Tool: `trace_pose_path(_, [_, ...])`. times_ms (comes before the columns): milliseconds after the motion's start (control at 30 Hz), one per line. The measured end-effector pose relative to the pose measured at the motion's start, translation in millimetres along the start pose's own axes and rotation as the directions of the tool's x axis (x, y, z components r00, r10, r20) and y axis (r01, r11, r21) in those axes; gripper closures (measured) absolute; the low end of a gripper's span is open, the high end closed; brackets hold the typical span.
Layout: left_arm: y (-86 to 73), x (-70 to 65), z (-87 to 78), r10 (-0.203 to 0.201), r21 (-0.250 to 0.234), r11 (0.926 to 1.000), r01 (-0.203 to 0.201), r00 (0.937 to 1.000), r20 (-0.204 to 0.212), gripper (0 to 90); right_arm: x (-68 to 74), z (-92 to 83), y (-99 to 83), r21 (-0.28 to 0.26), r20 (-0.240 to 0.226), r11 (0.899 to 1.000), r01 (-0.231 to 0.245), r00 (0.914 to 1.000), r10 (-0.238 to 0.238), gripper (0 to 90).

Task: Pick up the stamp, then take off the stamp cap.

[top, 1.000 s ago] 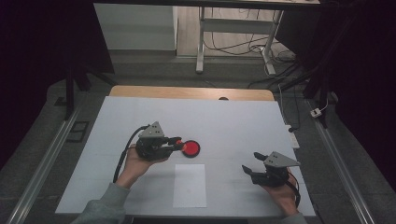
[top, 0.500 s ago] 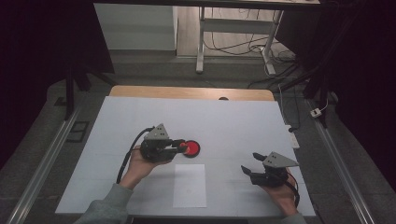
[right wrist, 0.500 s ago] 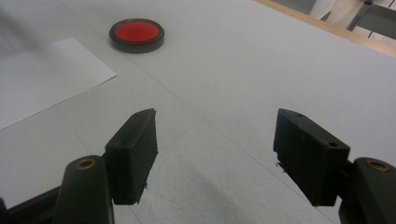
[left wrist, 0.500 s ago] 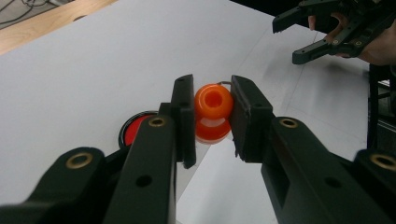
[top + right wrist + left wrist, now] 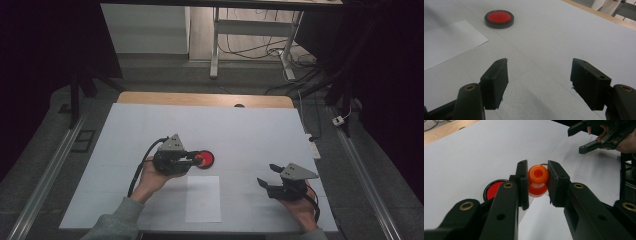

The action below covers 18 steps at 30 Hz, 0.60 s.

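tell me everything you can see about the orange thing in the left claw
The orange piece is small, glossy and plastic-looking, a rounded knob with a hole in its top above a wider lower part. The left claw is shut on it, jaws pressing both sides, holding it upright just beside the red disc.

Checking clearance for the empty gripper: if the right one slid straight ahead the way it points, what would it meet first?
Probably nothing: the right gripper faces bare white table; the red disc lies well left of that line.

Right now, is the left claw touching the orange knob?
Touching: in the left gripper view, the left claw presses the orange knob from both sides.
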<state>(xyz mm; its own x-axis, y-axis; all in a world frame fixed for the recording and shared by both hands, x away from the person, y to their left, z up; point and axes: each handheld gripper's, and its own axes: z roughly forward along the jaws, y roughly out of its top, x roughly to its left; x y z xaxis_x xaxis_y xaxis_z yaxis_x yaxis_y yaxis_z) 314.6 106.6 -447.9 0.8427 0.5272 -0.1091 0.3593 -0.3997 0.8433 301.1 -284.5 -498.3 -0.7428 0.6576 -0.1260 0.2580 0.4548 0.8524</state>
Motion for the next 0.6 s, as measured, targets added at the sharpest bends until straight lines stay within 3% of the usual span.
trace_pose_path(600, [-0.5,-0.2,2.2,0.002,0.009,1.0000,-0.002,1.0000,0.003,72.3,12.7,8.3,12.2,-0.025,-0.045,1.000,0.015,0.9989,-0.016,29.7])
